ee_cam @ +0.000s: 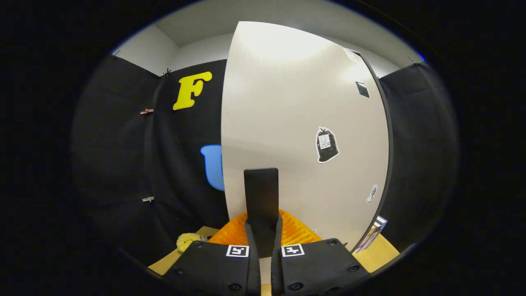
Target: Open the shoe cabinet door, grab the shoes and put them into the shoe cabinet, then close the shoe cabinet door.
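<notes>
Here the claw (pixel 261 193) rests closed against the door (pixel 296 123).

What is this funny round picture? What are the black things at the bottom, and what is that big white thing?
The picture comes from a small camera riding on a claw that a person carries by hand. The lens bends everything round. The black parts at the bottom are the claw's body, and its two fingers are pressed together, holding nothing. The big white thing just beyond the fingers is the shoe cabinet door, with some stickers on it. Right by the fingers sits something orange and ribbed; I cannot tell what it is. A small yellow thing lies on the wooden surface. Black cloth walls stand around.
</notes>
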